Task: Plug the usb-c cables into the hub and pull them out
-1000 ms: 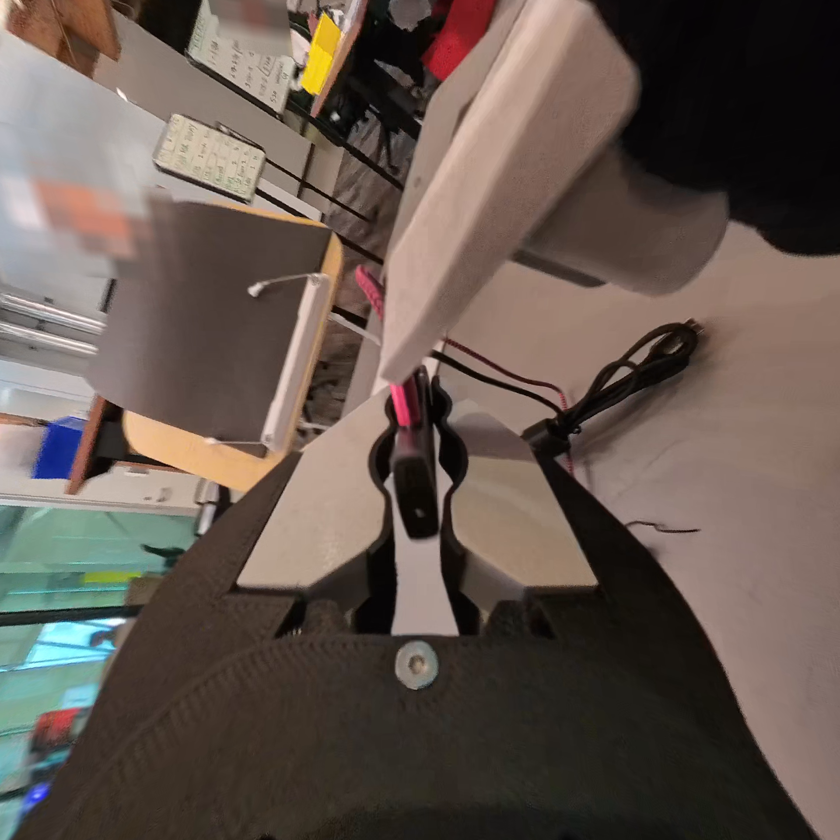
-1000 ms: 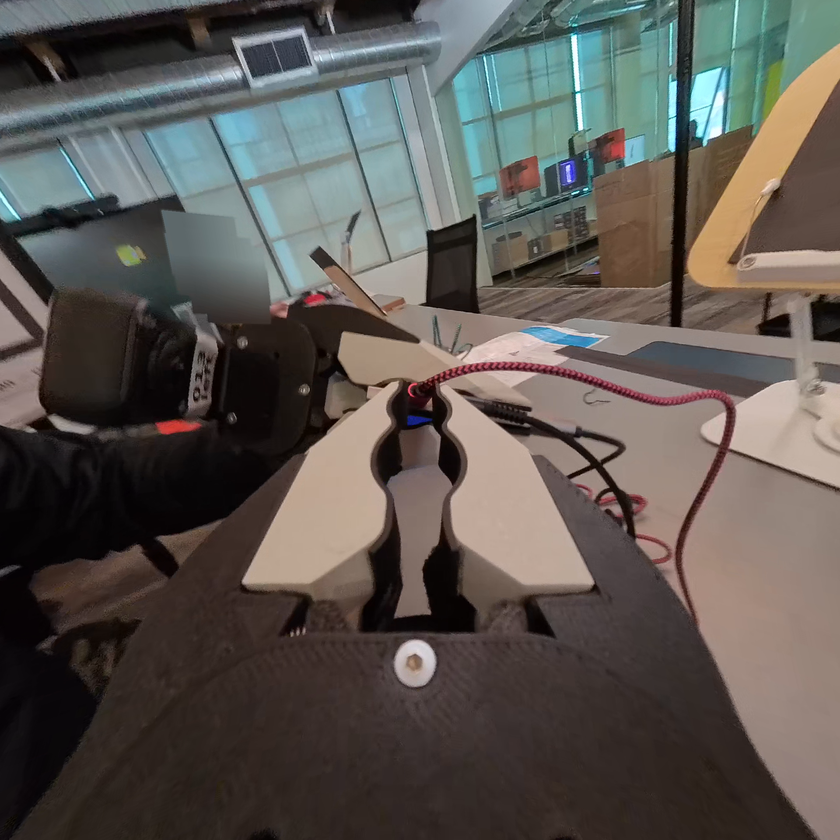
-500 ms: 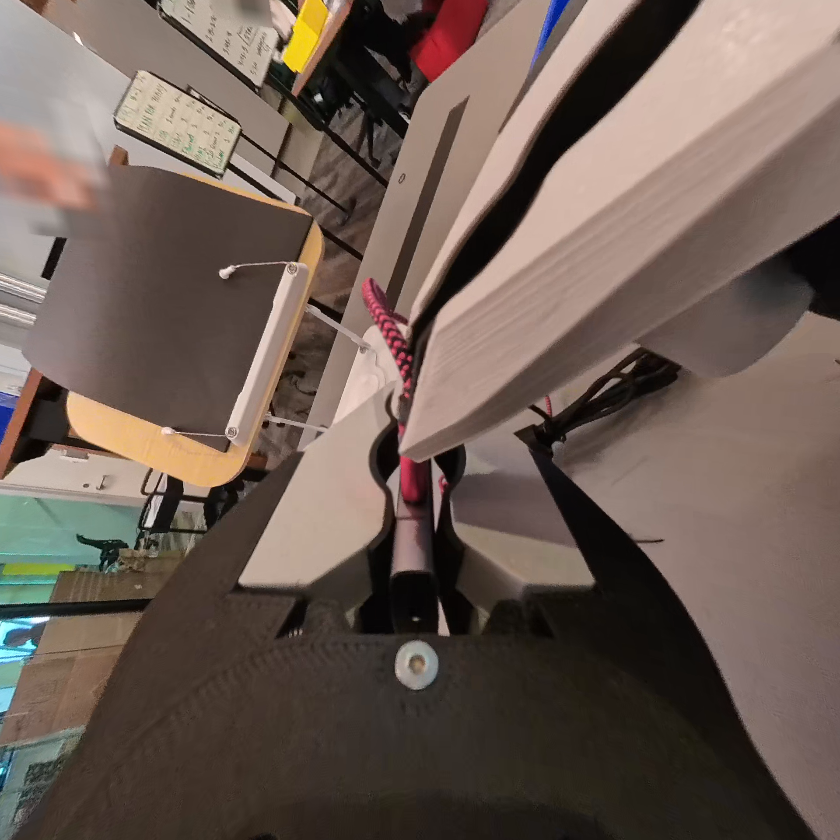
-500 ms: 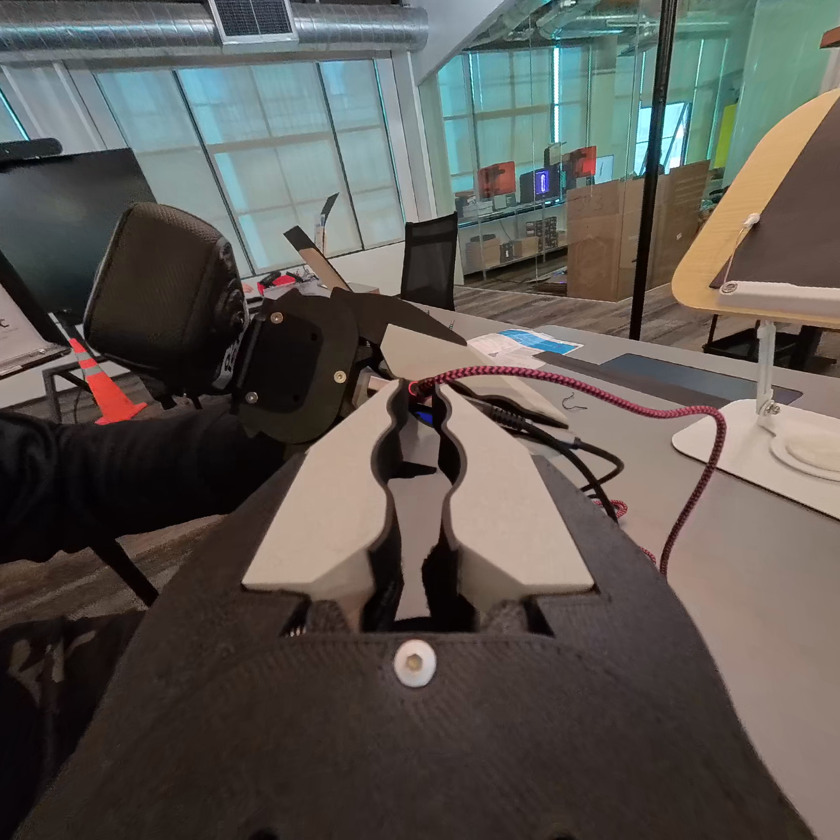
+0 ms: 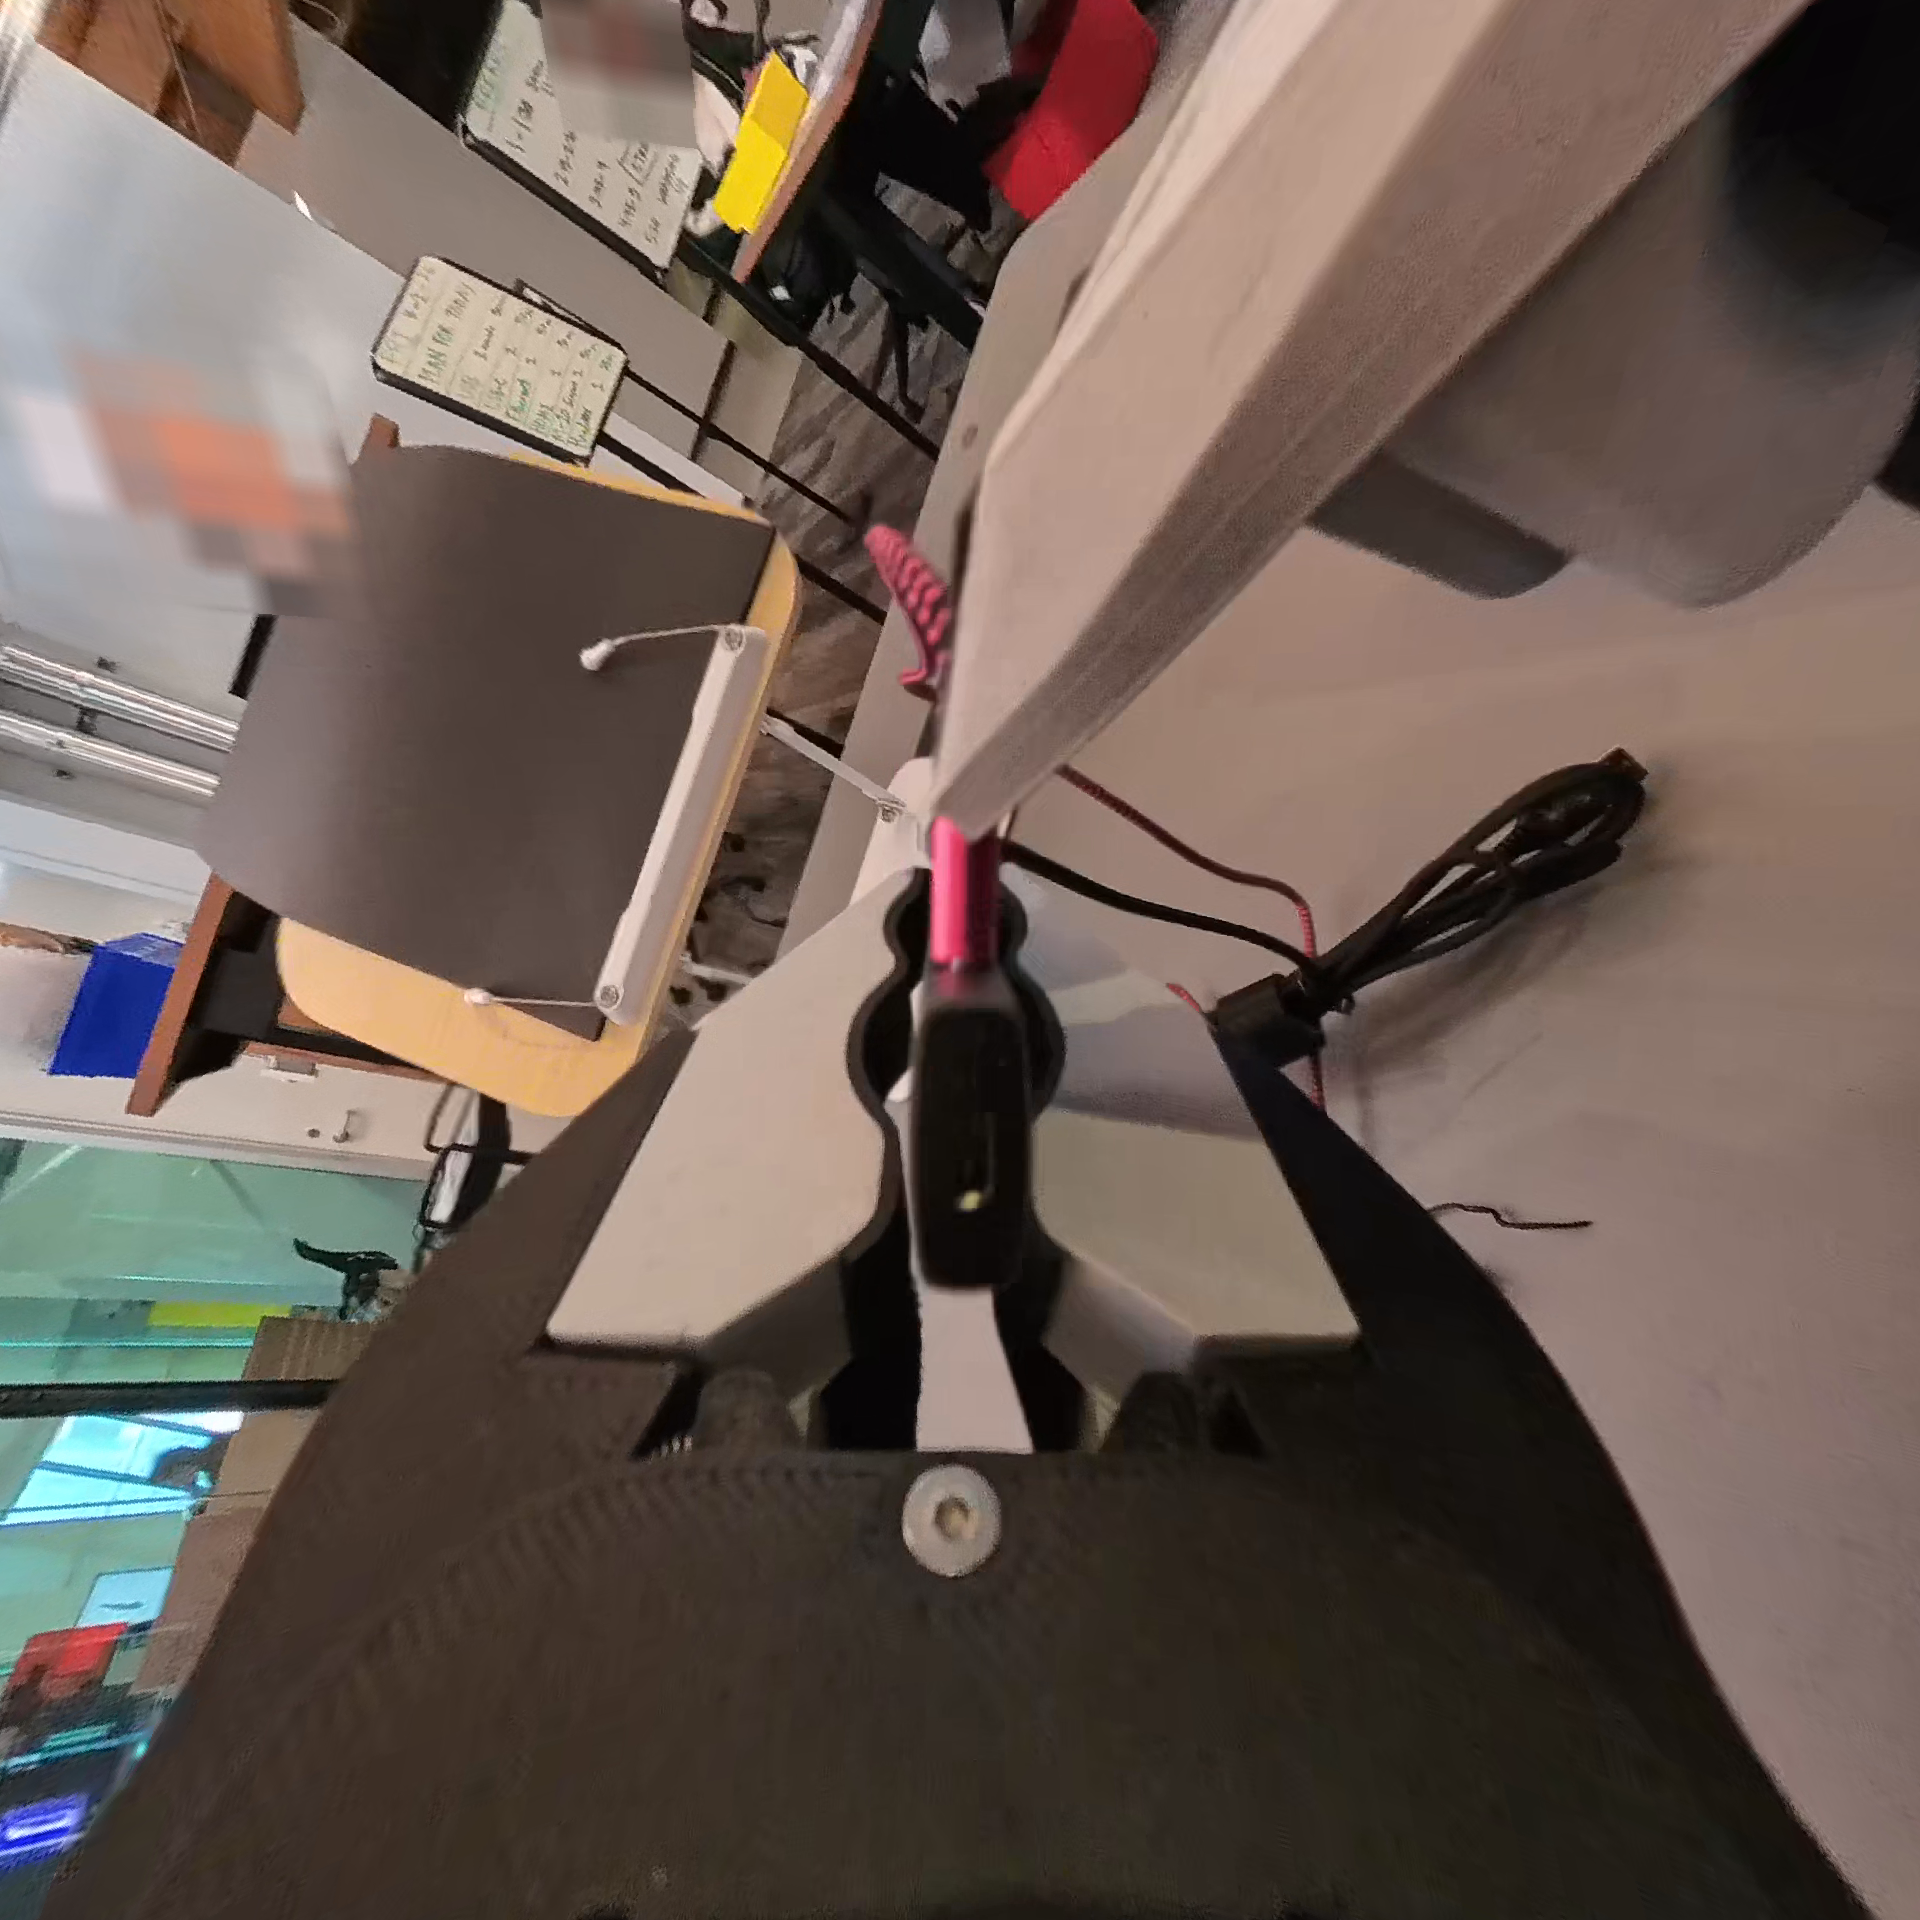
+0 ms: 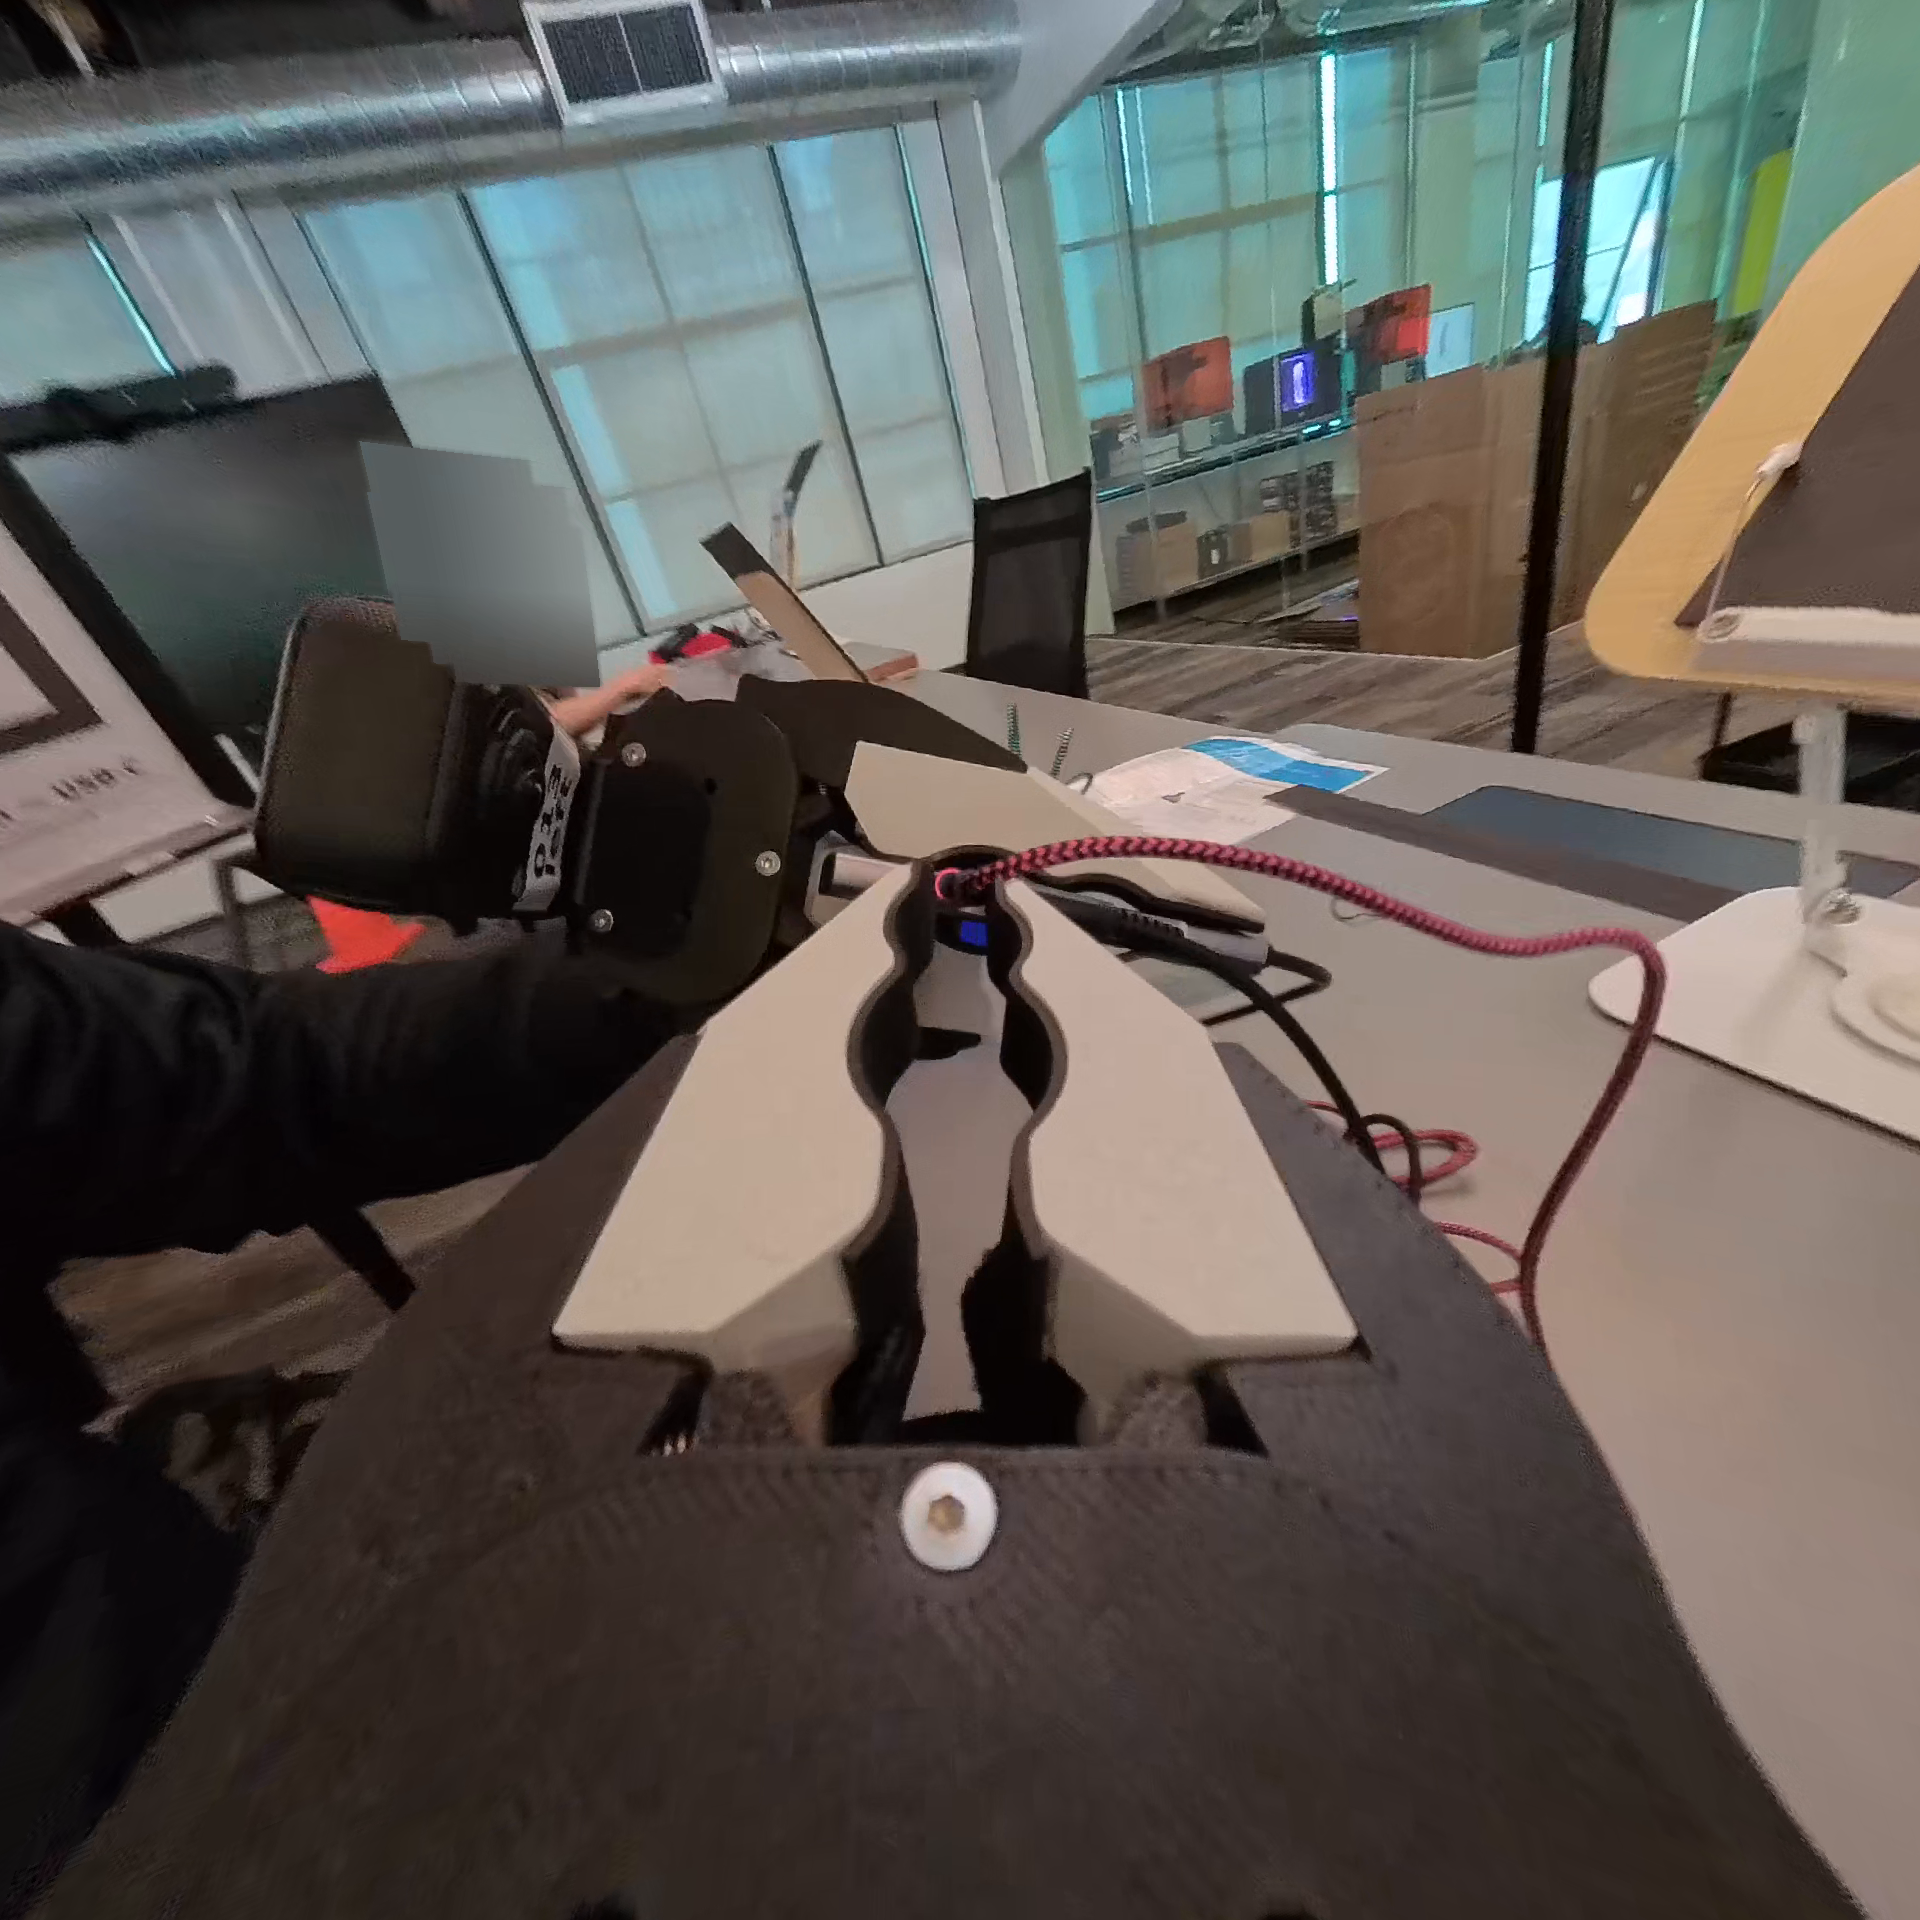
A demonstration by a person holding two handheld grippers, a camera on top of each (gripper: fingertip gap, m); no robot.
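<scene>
So the hub is a slim dark slab with one tiny lit dot, pinched edge-on in the left gripper, jaws closed tight on it, held above the grey surface. Right gripper comes in from the far side, jaws clamped on the pink plug of the red-and-black braided cable. Two cables total: that one plus a black cable bundled further right.

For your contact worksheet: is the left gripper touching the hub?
Touching. The left wrist view shows the dark hub pinched between the left gripper fingers, no gap either side.
</scene>
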